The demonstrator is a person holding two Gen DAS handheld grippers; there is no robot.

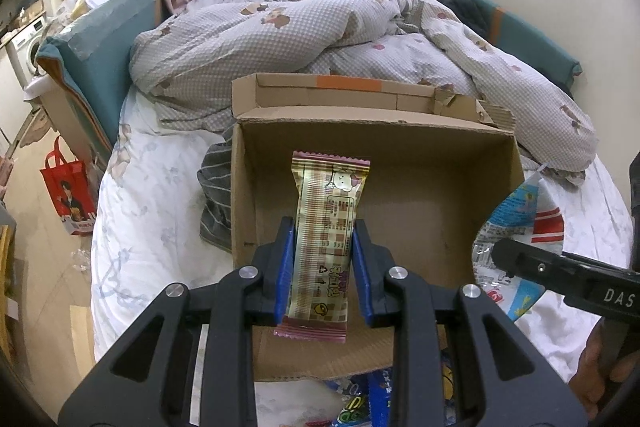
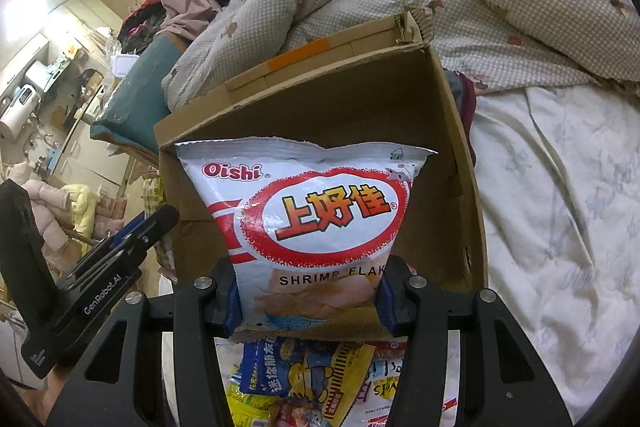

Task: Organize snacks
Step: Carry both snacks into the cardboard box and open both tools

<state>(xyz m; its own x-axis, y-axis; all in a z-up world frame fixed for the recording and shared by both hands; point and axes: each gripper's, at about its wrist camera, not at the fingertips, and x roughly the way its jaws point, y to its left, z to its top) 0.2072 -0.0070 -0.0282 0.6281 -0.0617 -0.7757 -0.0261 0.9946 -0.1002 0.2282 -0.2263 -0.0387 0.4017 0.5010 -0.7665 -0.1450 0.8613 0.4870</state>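
Gripping a long checkered wafer bar (image 1: 326, 239) lengthwise, the left gripper (image 1: 323, 259) has its blue pads pressed on both sides of the wrapper. Bar hangs over the open cardboard box (image 1: 496, 195), far end pointing into it, near end sticking out toward the camera. Box interior looks bare beneath it.

Right gripper (image 2: 308, 291) is clamped on the lower part of a white and red shrimp chips bag (image 2: 312, 219), pads pushing in on both edges. Bag stands upright, top seal uppermost, held over the near edge of the same box (image 2: 452, 163). In the left view, the bag (image 1: 516, 211) shows at the box's right wall, with the right gripper (image 1: 560, 267) beside it.

Box sits on a bed with a white flowered sheet (image 2: 560, 207); its far flap is folded back against a rumpled checkered quilt (image 1: 280, 39). A pile of loose snack packets (image 2: 320, 379) lies on the sheet just in front of the box, under both grippers.

Red shopping bag (image 1: 72, 199) stands on the floor left of the bed.
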